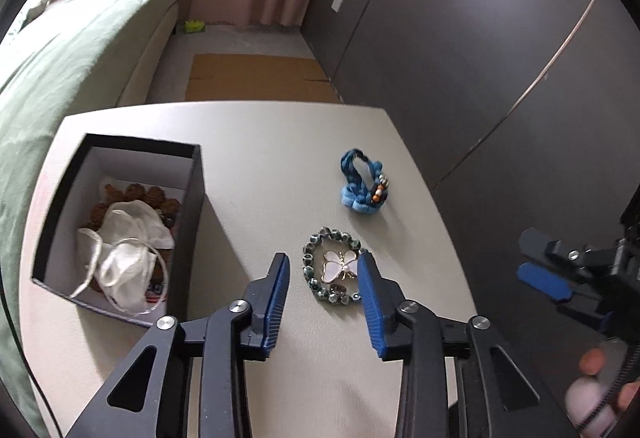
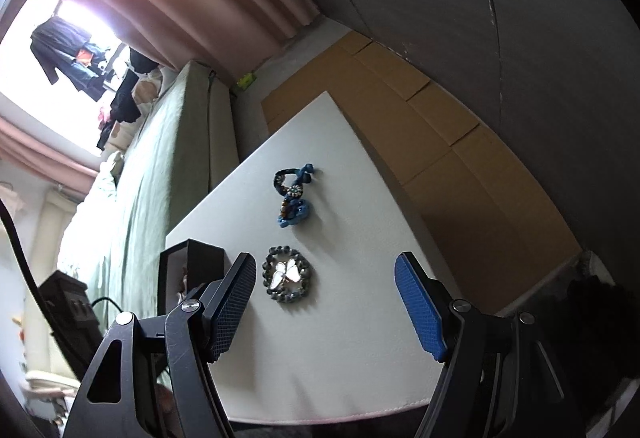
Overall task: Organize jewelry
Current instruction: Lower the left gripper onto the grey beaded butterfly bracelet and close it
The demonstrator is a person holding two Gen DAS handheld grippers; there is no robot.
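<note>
A green beaded bracelet [image 1: 320, 266] lies on the white table [image 1: 256, 157] with a white butterfly brooch [image 1: 341, 265] inside its ring. A blue braided fabric bracelet [image 1: 363, 181] with beads lies farther back. My left gripper [image 1: 324, 270] is open, low over the table, its fingers on either side of the bracelet's left part and brooch. A black box [image 1: 120, 222] at the left holds a white pouch and brown beads. My right gripper [image 2: 326, 278] is open above the table's near edge, empty; the beaded bracelet [image 2: 289, 278] and blue bracelet [image 2: 294, 197] lie ahead of it.
A green-covered bed [image 1: 60, 57] runs along the left. Flattened cardboard [image 1: 256, 77] lies on the floor beyond the table. A dark wall [image 1: 480, 57] stands at the right. My right gripper also shows at the right edge of the left wrist view [image 1: 540, 266].
</note>
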